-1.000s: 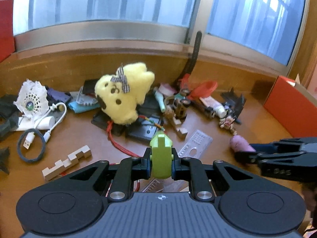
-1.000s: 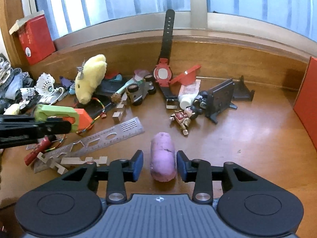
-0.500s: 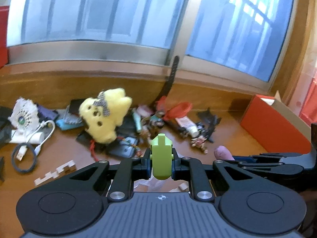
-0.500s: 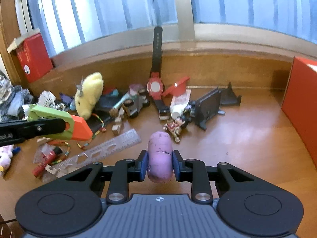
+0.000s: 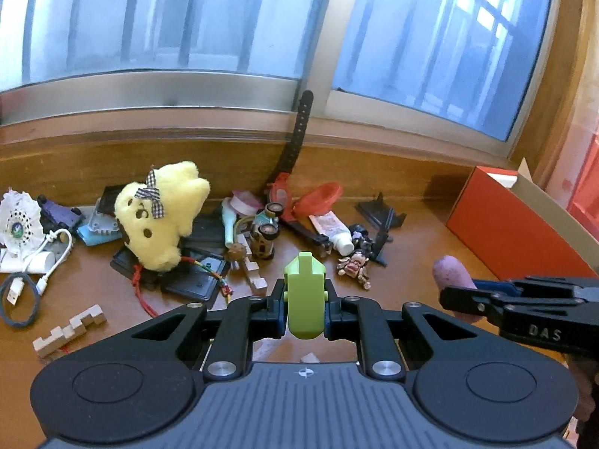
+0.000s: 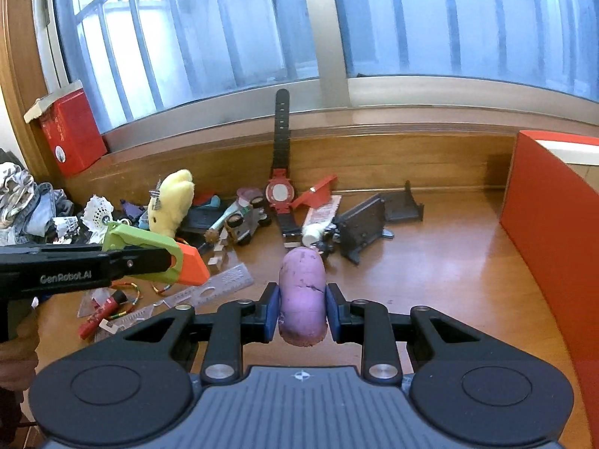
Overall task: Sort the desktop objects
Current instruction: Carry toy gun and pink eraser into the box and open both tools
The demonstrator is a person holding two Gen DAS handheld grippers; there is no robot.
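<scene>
My left gripper (image 5: 304,310) is shut on a green plastic piece with an orange end (image 5: 304,295), held above the wooden desk; it also shows in the right wrist view (image 6: 149,250). My right gripper (image 6: 302,310) is shut on a purple sweet-potato toy (image 6: 301,295), lifted off the desk; the toy's tip shows in the left wrist view (image 5: 451,273). A heap of objects lies along the back: a yellow plush (image 5: 161,217), a red watch (image 6: 279,194), a toy car (image 6: 247,220), a white tube (image 5: 335,230), a metal ruler (image 6: 209,292).
An open red box (image 6: 550,224) stands at the right edge of the desk. A second red box (image 6: 71,131) sits on the left windowsill. White and black cables (image 5: 26,280), wooden blocks (image 5: 69,331) and a black stand (image 6: 367,224) lie on the desk.
My right gripper closed on the purple toy and lifted it off the desk. Both grippers rose and pulled back from the heap, the left still holding the green piece.
</scene>
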